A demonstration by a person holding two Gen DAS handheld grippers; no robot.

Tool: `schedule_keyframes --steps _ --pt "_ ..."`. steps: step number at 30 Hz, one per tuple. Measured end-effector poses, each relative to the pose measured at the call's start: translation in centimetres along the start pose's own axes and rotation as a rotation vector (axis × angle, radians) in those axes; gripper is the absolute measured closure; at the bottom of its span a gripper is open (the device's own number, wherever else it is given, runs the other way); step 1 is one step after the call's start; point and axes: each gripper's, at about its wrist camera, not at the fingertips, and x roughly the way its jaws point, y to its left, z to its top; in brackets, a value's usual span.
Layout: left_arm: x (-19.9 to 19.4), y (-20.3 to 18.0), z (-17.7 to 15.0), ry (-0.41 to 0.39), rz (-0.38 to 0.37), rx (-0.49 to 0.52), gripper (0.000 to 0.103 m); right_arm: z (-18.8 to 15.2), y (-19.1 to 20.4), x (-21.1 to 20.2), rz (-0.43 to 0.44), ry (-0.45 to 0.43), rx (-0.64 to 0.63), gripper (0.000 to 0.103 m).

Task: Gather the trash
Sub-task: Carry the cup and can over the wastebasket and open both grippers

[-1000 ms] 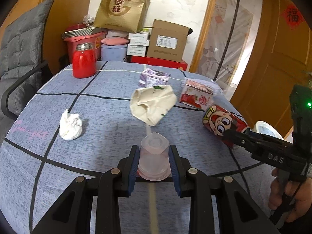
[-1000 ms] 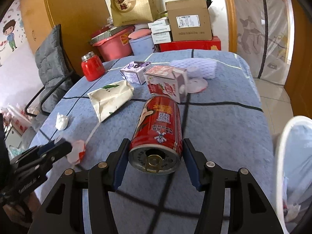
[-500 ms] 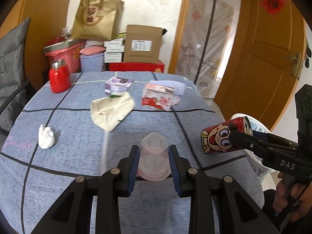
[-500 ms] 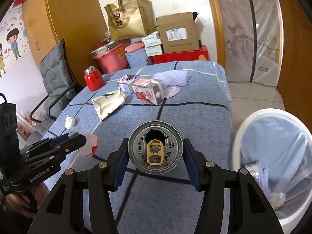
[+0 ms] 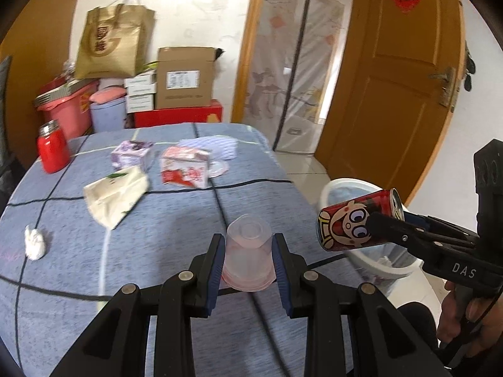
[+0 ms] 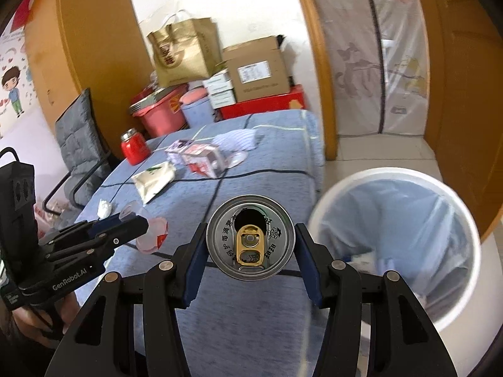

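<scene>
The left gripper (image 5: 248,253) has its jaws closed on a small clear plastic cup (image 5: 247,253), a soft-walled, tapered tub held upside down with its flat base facing away; the blue pads press its sides. The right gripper (image 6: 250,245) clamps a red metal can (image 6: 250,237) lengthwise, so the right wrist view looks straight onto the round silver lid with its gold pull tab and open mouth. From the left wrist view the can's printed cartoon face shows, and it hangs over the near rim of a round white bin (image 6: 465,220) lined with a pale blue plastic bag, standing on the tiled floor just beside the tabletop (image 5: 176,251). Some crumpled scraps lie at the bottom of the bin.

The tabletop is covered with a blue woven cloth crossed by dark grid lines. On it lie a flattened cream pouch (image 5: 116,196), a crumpled white paper ball (image 5: 35,243), a dented red-and-white carton (image 5: 185,171), a smaller purple carton (image 5: 131,154) behind the pouch, and a round clear lid (image 5: 218,168) touching the red carton. A red jar (image 5: 52,150) with a metal cap stands upright near the far left edge. Behind the tabletop are cardboard boxes (image 5: 185,81) and a glossy gold paper bag (image 5: 114,47).
</scene>
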Motion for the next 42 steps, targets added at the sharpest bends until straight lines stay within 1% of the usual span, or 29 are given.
schedule_keyframes --steps 7,12,21,30,40,42 --pt "2.0 -4.2 1.5 0.004 -0.08 0.062 0.072 -0.6 -5.0 -3.0 -0.094 -0.037 0.075 0.049" --pt "3.6 -7.5 2.4 0.01 -0.141 0.105 0.072 -1.1 -8.5 -4.5 -0.158 -0.045 0.131 0.049" --pt "6.9 -12.5 2.7 0.041 -0.226 0.17 0.072 -1.9 -12.0 -5.1 -0.201 -0.03 0.183 0.049" --pt "10.0 -14.9 1.9 0.094 -0.278 0.211 0.072 -2.5 -13.8 -4.4 -0.224 0.003 0.204 0.049" --pt "12.7 -15.1 0.9 0.161 -0.279 0.213 0.071 -2.9 -14.1 -2.7 -0.239 0.067 0.192 0.049" --pt "12.9 -15.0 0.8 0.161 -0.269 0.214 0.069 -3.0 -14.1 -2.5 -0.251 0.069 0.19 0.049"
